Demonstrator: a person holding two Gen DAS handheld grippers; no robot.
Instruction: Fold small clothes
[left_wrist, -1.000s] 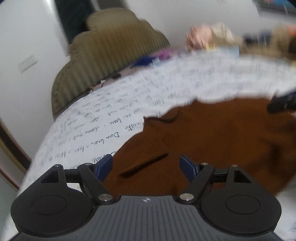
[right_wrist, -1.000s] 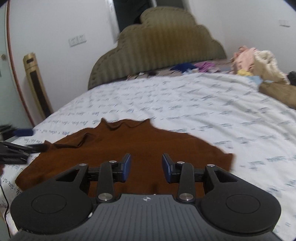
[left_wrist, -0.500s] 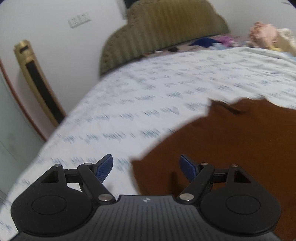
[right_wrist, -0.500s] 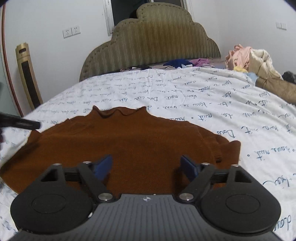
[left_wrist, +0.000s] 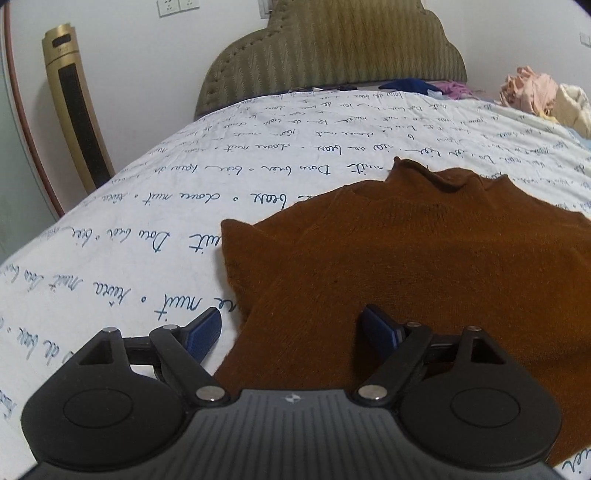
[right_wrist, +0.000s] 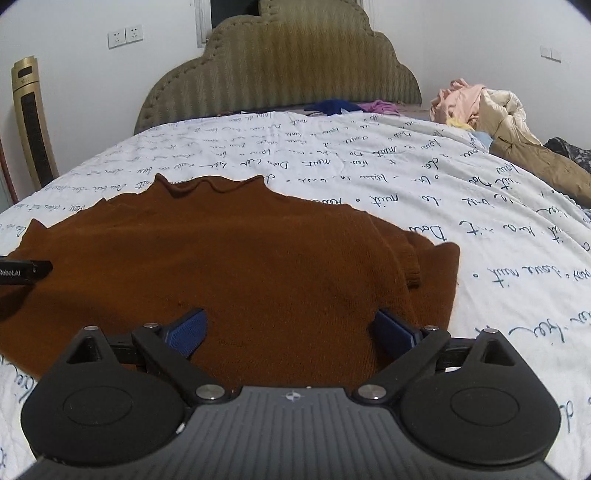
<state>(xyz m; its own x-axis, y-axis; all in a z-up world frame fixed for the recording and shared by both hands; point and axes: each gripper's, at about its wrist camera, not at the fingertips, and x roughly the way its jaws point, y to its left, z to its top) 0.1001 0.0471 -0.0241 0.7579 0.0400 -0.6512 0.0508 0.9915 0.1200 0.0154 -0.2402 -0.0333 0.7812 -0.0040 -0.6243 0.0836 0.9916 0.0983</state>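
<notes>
A brown knit sweater (left_wrist: 424, 266) lies flat on the white bedsheet (left_wrist: 184, 206), collar toward the headboard. It also shows in the right wrist view (right_wrist: 240, 266), with its right sleeve folded in over the body (right_wrist: 424, 266). My left gripper (left_wrist: 291, 326) is open and empty, low over the sweater's left lower edge. My right gripper (right_wrist: 291, 326) is open and empty over the sweater's lower right part. The left gripper's tip (right_wrist: 26, 271) shows at the left edge of the right wrist view.
An olive padded headboard (right_wrist: 277, 70) stands at the far end. A heap of clothes (right_wrist: 487, 110) lies at the back right of the bed. A gold tower fan (left_wrist: 77, 110) stands by the wall on the left.
Both grippers pulled back and settled facing the headboard. The right gripper's jaws opened wider. The left view swung right from the sweater's left side, and the sweater now lies flat.
</notes>
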